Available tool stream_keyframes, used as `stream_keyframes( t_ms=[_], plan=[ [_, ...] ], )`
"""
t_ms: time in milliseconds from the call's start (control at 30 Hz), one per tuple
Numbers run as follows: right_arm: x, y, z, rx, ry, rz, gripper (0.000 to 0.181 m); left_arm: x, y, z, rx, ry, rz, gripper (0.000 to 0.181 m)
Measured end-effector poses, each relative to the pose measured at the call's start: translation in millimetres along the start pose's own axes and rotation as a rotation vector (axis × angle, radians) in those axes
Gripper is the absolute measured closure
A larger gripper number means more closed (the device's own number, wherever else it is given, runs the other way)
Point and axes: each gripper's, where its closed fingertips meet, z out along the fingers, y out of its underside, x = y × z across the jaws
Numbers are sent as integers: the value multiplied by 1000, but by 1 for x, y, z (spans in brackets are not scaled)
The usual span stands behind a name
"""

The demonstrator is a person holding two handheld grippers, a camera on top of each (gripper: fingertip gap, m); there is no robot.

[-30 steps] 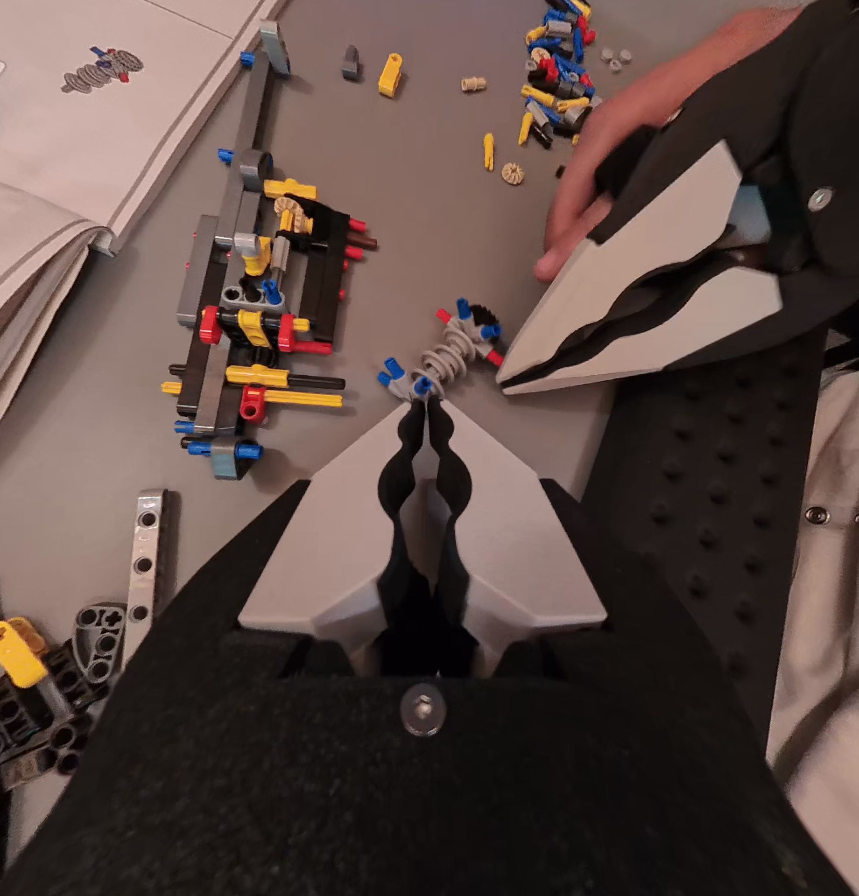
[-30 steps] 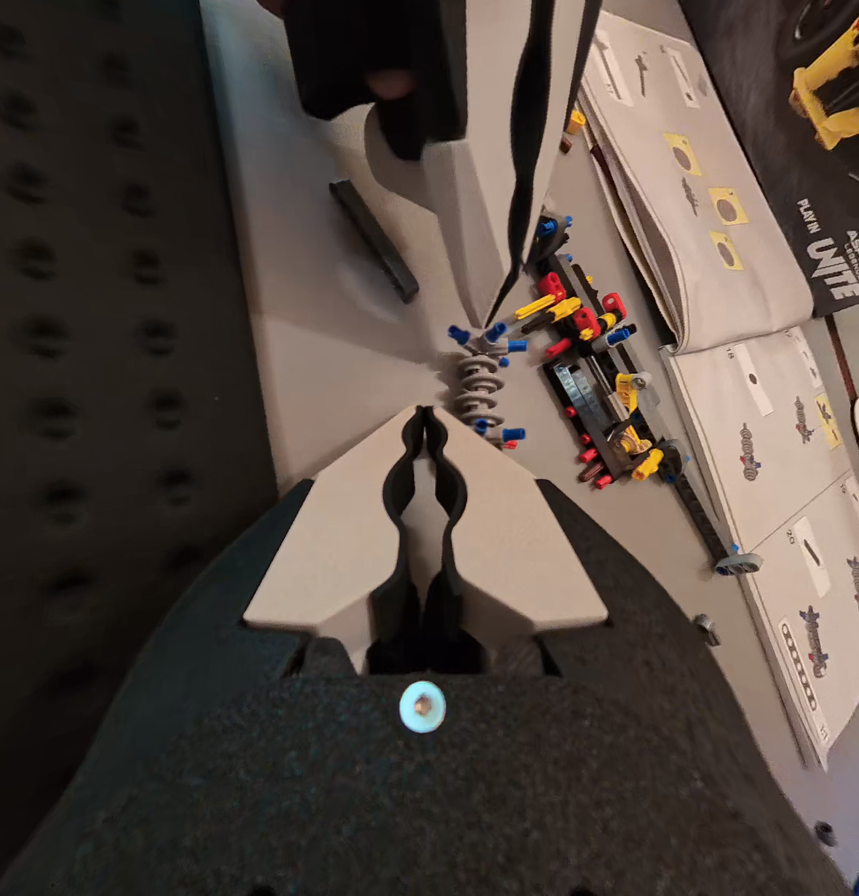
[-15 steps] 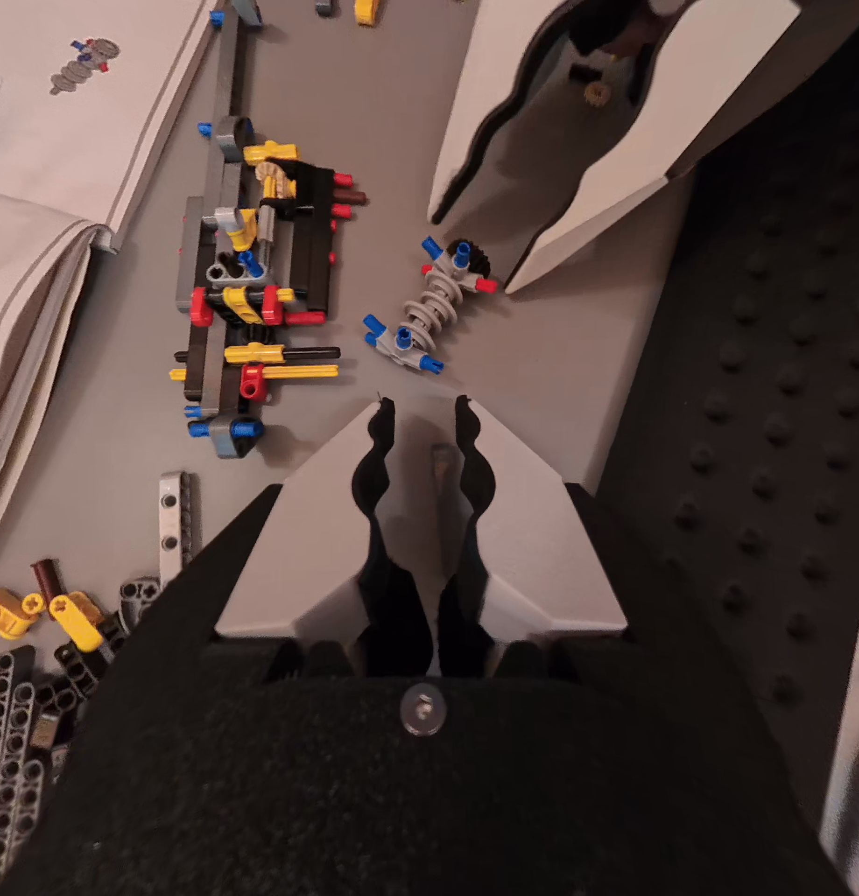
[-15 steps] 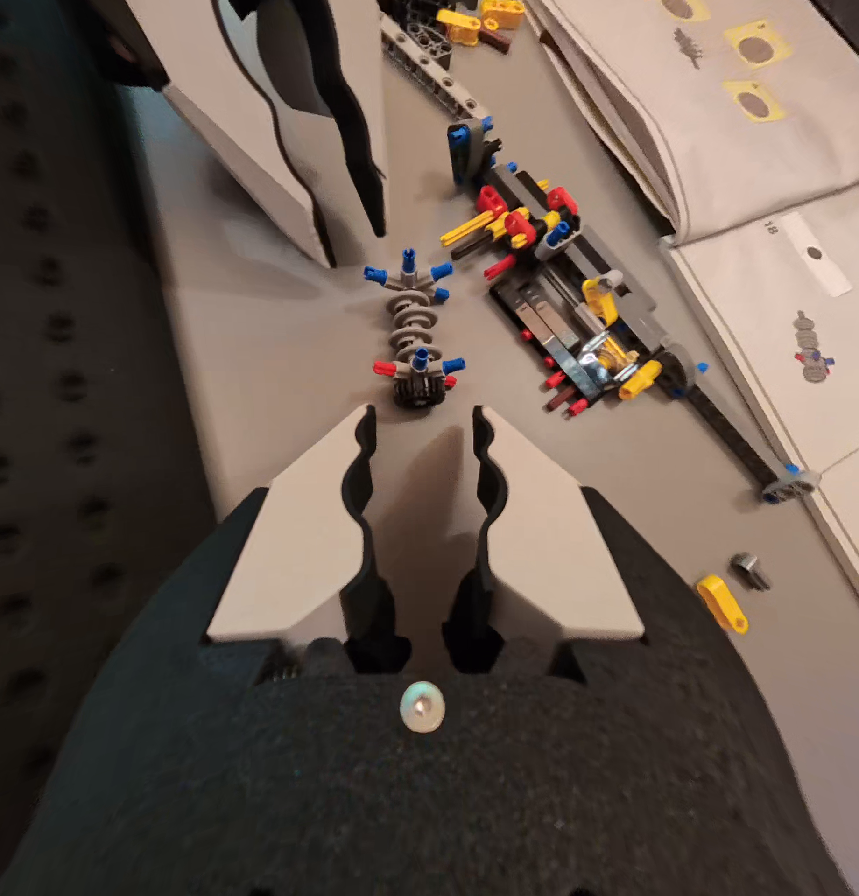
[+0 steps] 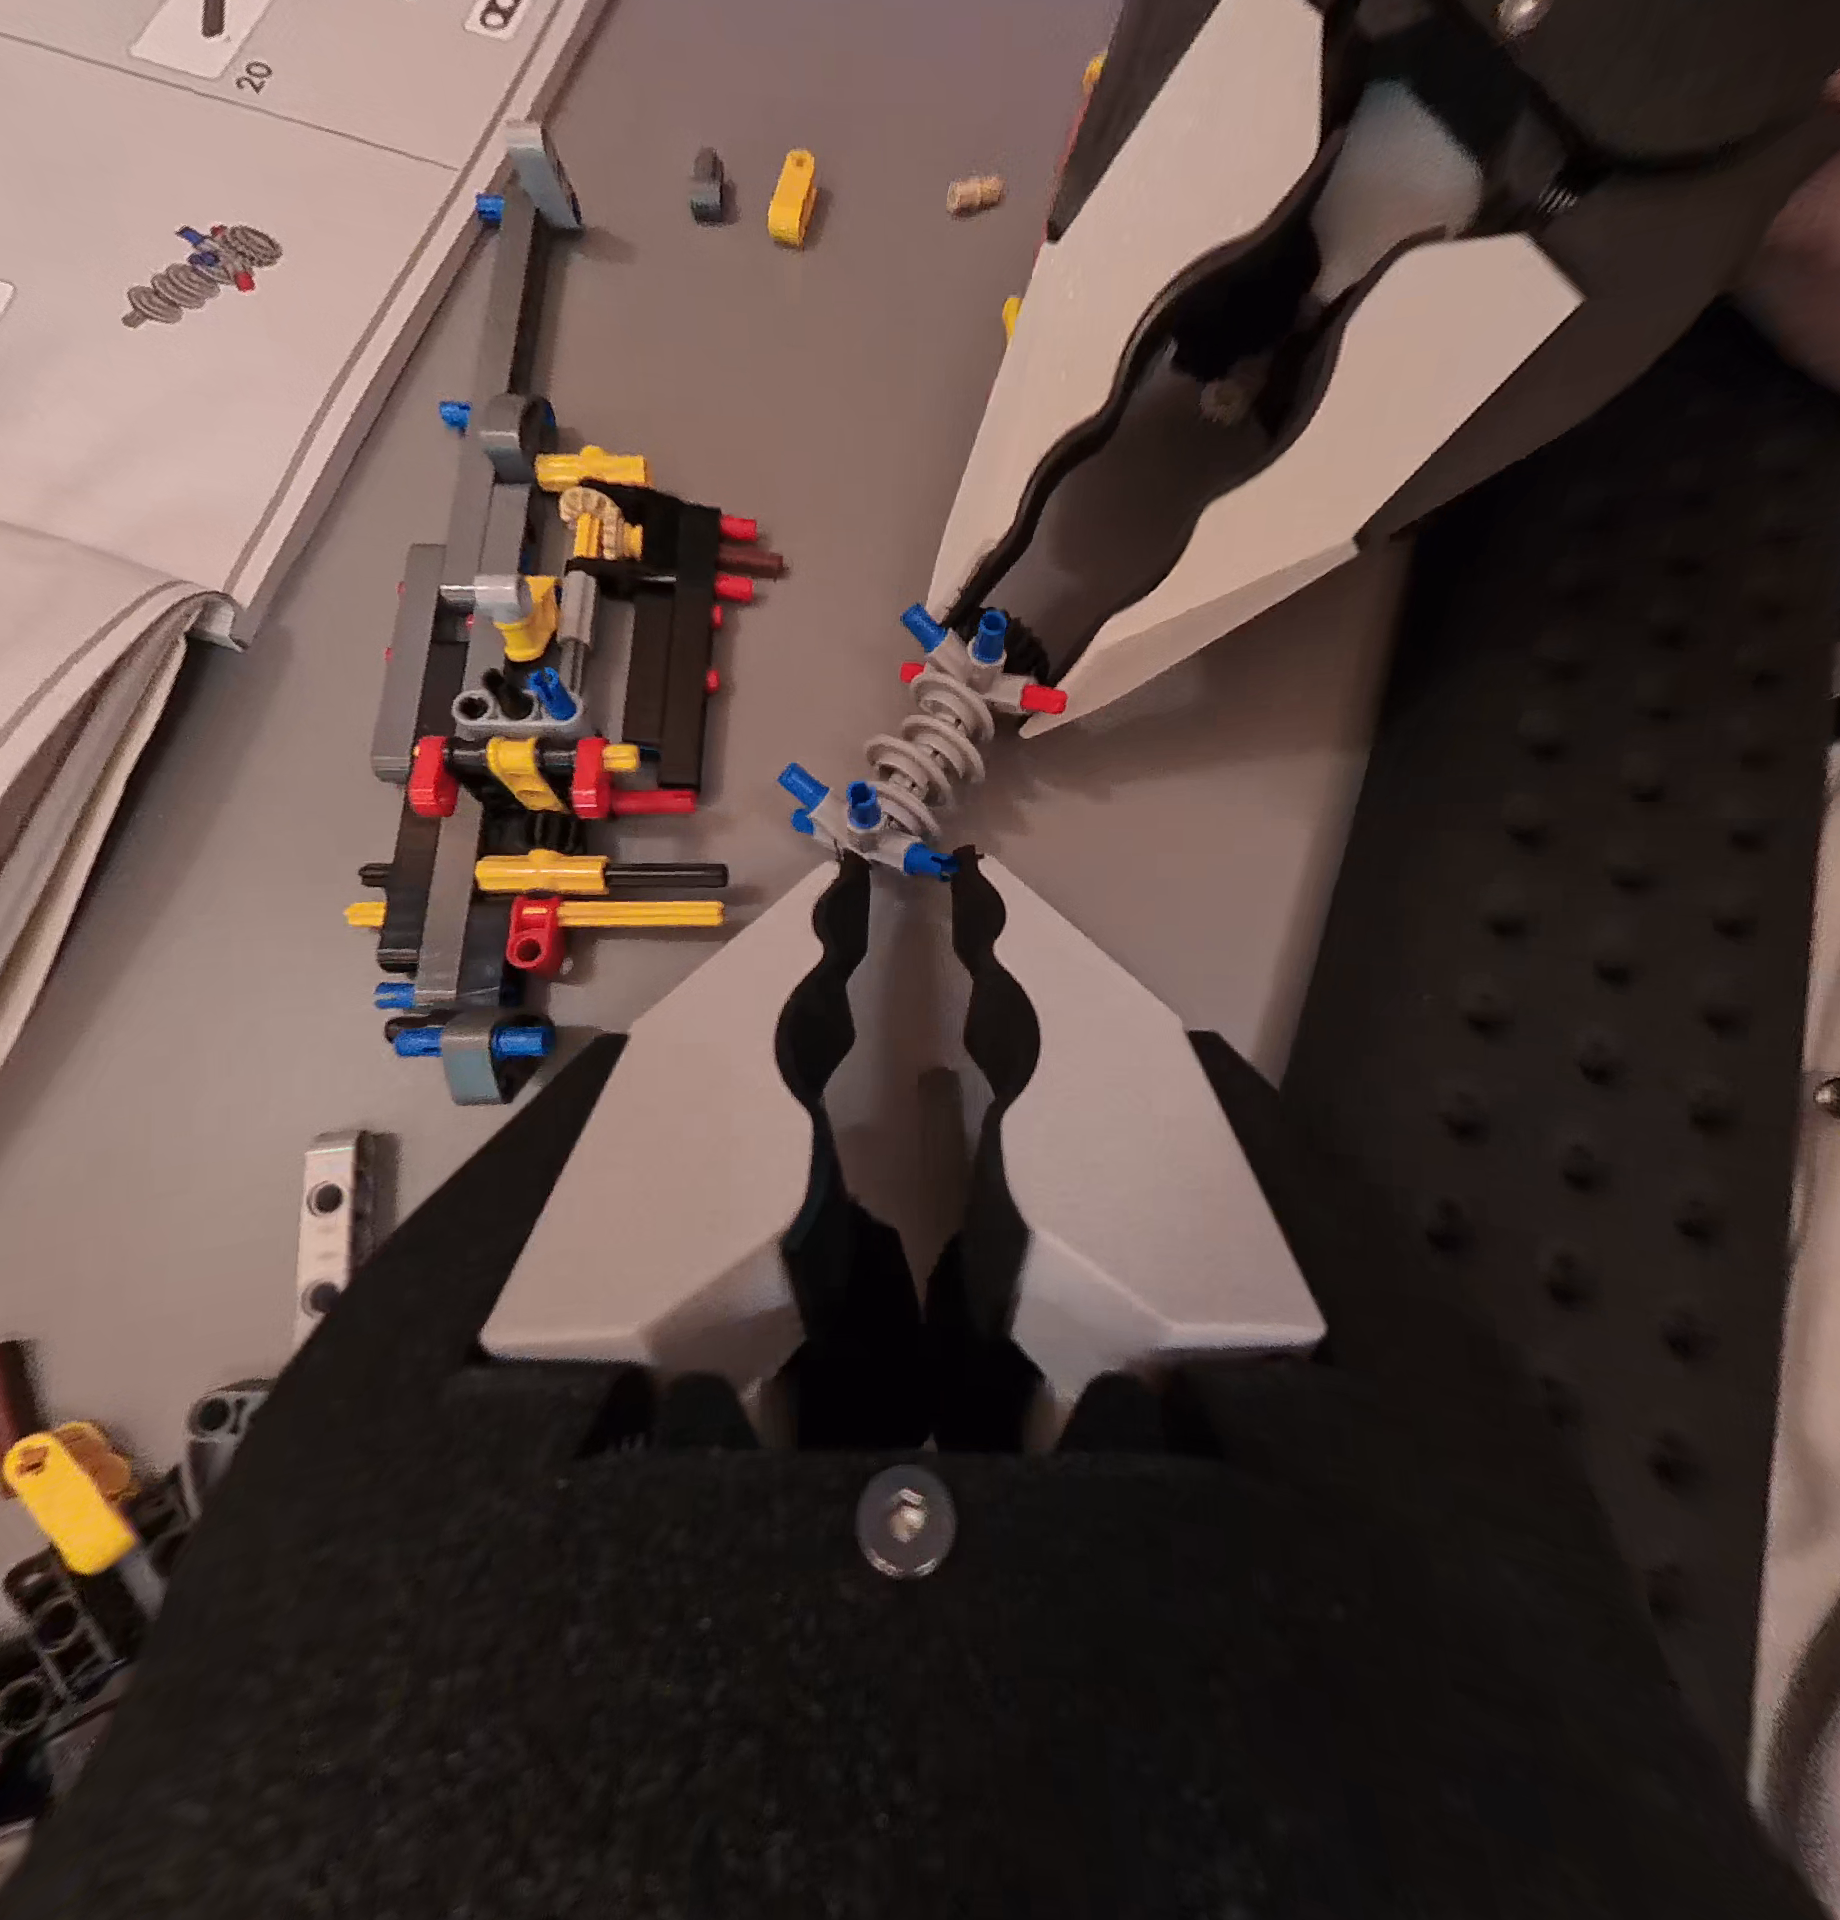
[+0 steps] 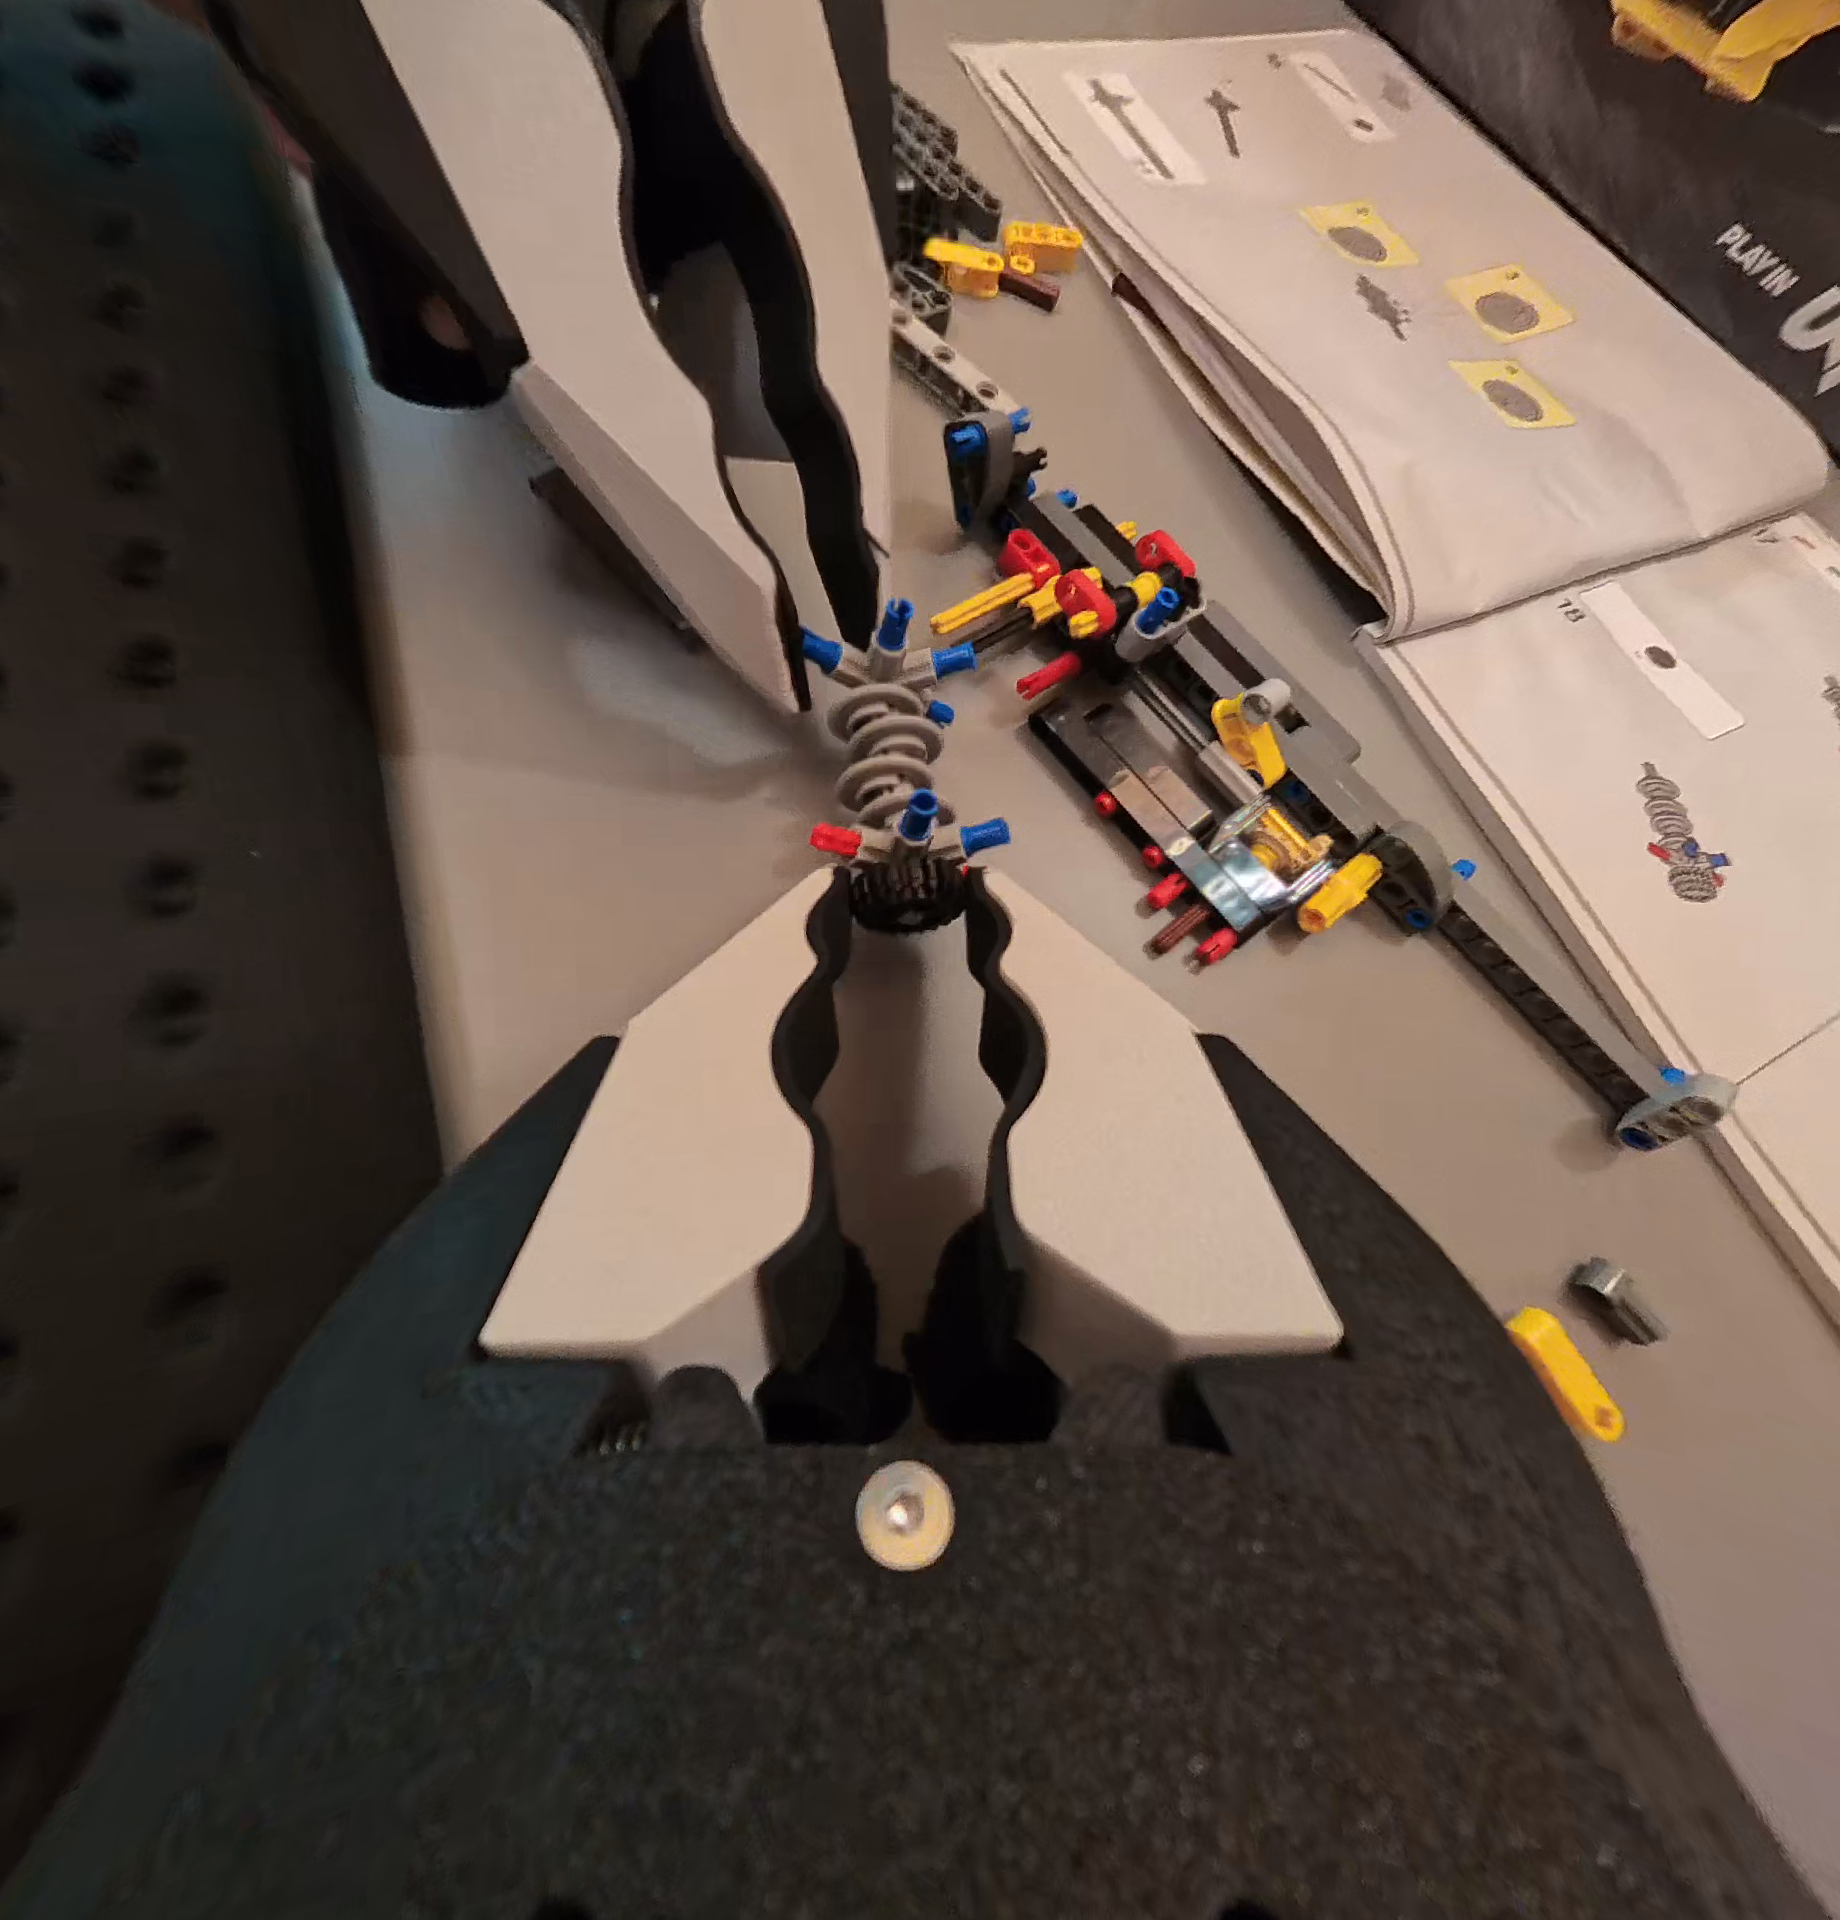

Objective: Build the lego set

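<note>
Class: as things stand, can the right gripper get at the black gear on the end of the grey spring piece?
Probably yes: the right gripper has its open jaws on either side of the black gear, nothing between.

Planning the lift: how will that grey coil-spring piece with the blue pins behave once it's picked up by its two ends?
The spring assembly looks small and plastic, so probably light. Its open coils may flex or compress between the two hand-held grippers. The round black gear could let it roll if dropped.
</note>
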Motion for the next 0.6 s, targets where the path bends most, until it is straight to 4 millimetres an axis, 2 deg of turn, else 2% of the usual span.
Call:
stream_keyframes(
  t_ms=[100,300,367,600],
  plan=[
    [-1,-7,-6,57,-57,93,161,3,-3,-2,22,16,-32,166],
    [1,-16,-13,132,-67,119,161,5,-3,1,17,24,-38,169],
    [3,-18,-17,162,-74,151,161,6,-11,-3,64,26,-46,168],
    [11,-43,-42,368,-154,370,161,11,-50,-30,328,-15,-25,164]
  ],
)
